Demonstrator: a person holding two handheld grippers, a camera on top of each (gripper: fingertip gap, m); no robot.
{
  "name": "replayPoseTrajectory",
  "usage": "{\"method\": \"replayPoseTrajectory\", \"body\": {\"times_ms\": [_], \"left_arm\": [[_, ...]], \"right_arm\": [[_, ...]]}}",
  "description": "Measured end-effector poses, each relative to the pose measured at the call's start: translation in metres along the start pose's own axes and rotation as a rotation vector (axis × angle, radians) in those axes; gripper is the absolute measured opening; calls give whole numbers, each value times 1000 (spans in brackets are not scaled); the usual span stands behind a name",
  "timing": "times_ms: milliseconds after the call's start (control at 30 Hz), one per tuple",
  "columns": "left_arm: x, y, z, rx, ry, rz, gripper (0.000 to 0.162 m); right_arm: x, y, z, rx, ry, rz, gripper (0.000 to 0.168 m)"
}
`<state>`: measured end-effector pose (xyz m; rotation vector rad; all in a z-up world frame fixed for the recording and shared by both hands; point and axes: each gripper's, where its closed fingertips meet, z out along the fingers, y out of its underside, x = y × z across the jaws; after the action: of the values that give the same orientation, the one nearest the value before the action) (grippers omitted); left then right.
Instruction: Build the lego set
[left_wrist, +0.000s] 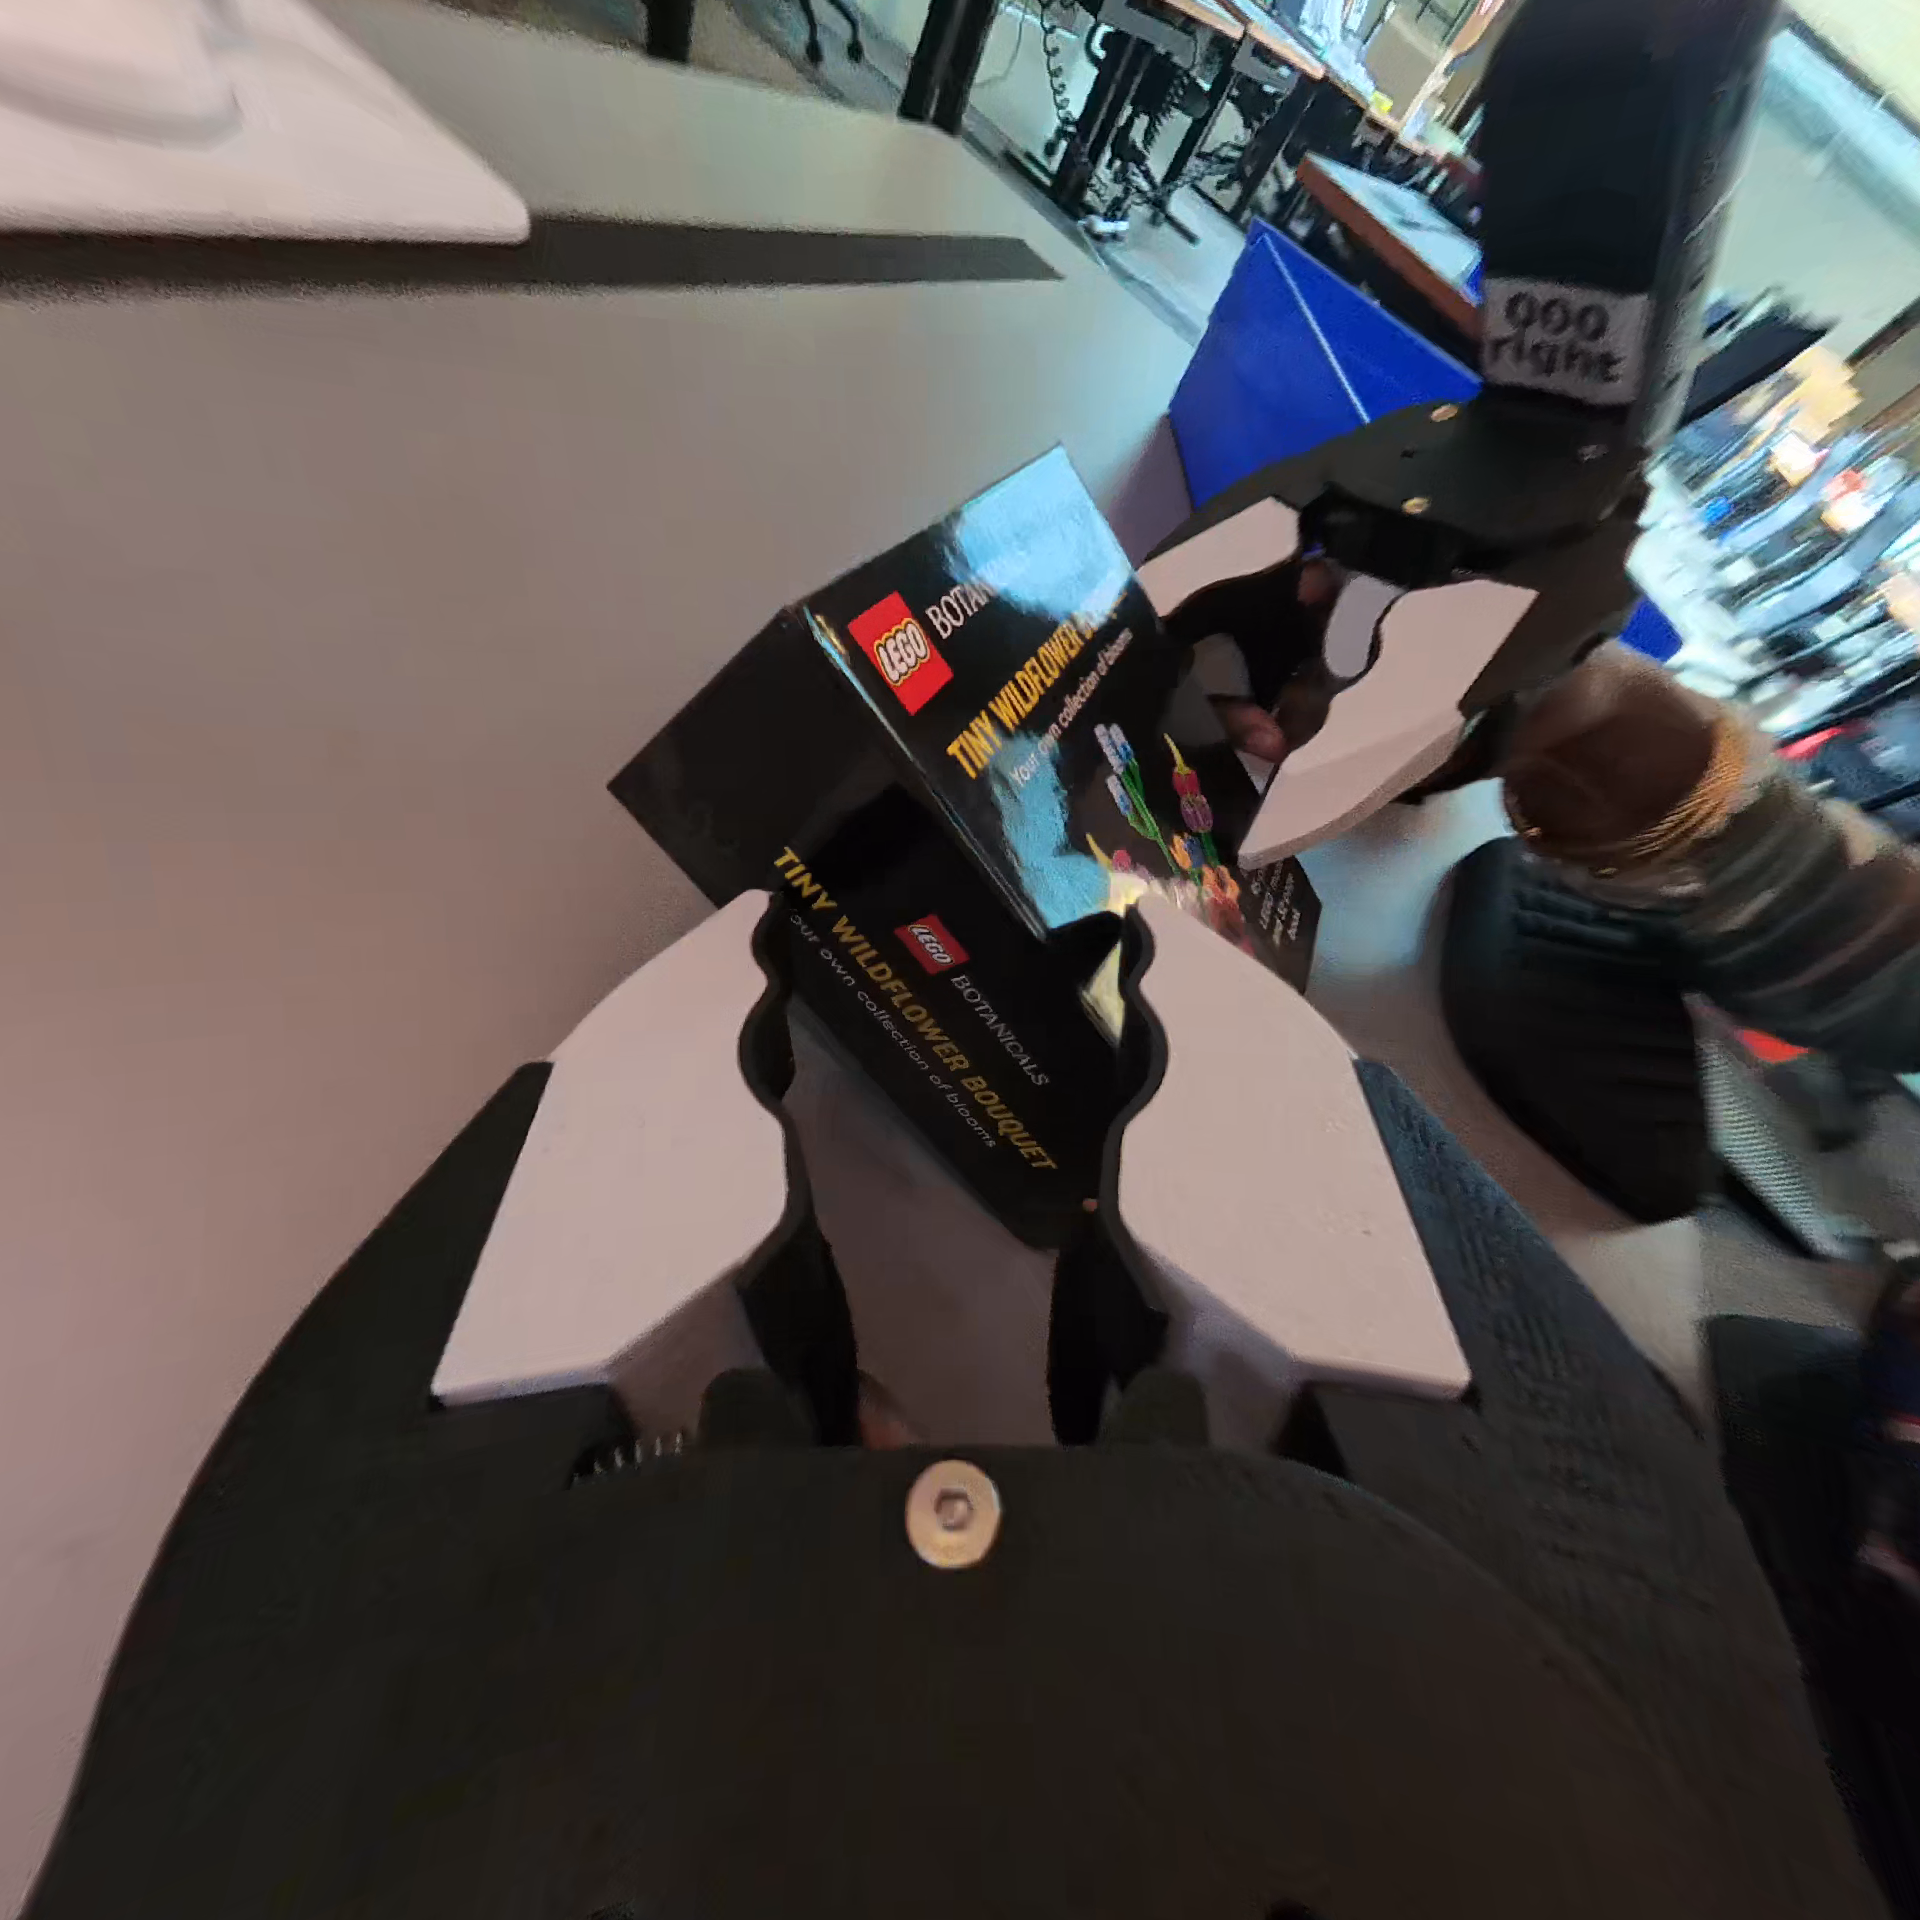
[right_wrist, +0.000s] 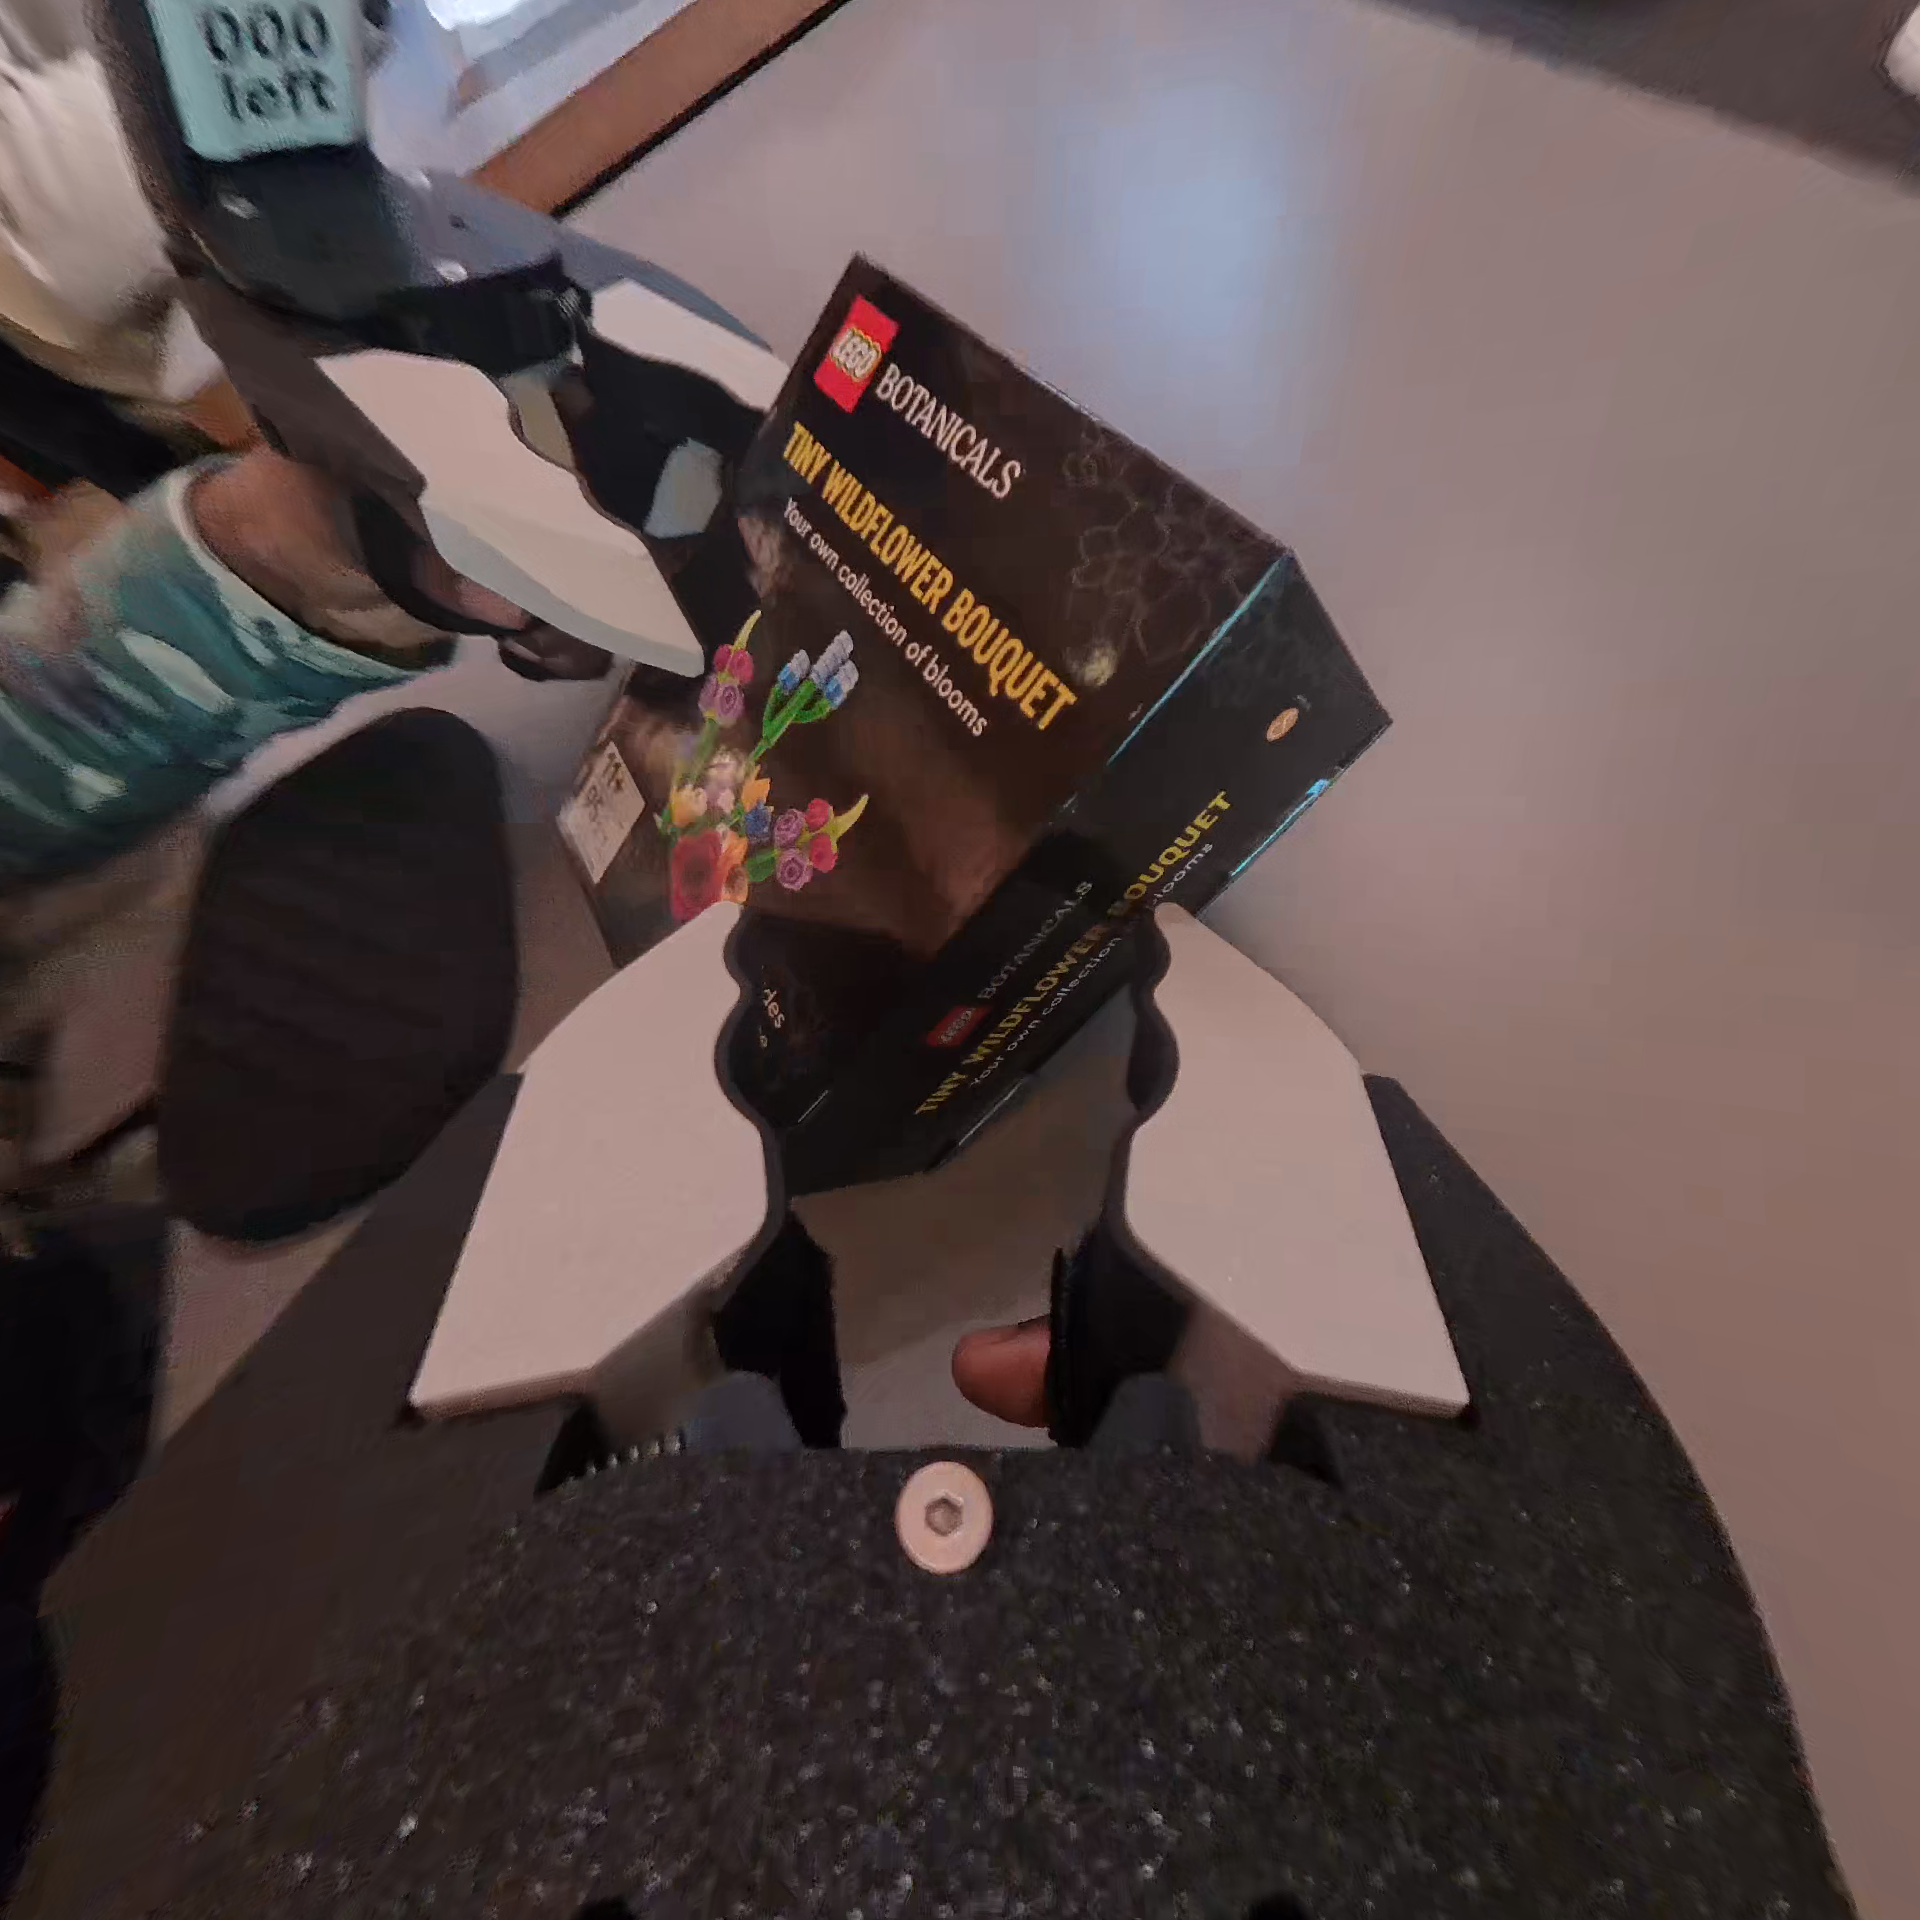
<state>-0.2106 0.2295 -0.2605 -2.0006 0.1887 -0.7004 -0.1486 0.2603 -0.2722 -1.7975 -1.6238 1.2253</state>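
A black lego box (left_wrist: 997, 727) with a flower bouquet picture is held tilted above the pale table (left_wrist: 312, 623). My left gripper (left_wrist: 951, 920) is shut on the box's near end, with a finger on each side. My right gripper (left_wrist: 1205, 717) shows farther off and clamps the box's opposite end. In the right wrist view the box (right_wrist: 935, 644) fills the middle. The right gripper (right_wrist: 945, 925) is shut on its near lower end. The left gripper (right_wrist: 727, 509) grips the far upper-left end. What is inside the box is hidden.
A white flat board (left_wrist: 208, 135) lies at the table's far left. A blue box (left_wrist: 1278, 353) and desks stand beyond the table edge. A black chair seat (right_wrist: 332, 966) sits below the table edge. A person's sleeved arm (right_wrist: 156, 665) holds the left gripper.
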Motion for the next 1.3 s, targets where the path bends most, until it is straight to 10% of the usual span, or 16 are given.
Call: {"method": "replayPoseTrajectory", "body": {"times_ms": [333,833,1300], "left_arm": [[31,-20,7,135,-74,523,49],[49,-8,14,183,-60,647,42],[-27,-54,46,157,-145,658,40]], "right_arm": [[6,2,-32,58,418,-543,67],[1,17,-48,100,622,-646,58],[77,-29,-25,85,681,-618,57]]}}
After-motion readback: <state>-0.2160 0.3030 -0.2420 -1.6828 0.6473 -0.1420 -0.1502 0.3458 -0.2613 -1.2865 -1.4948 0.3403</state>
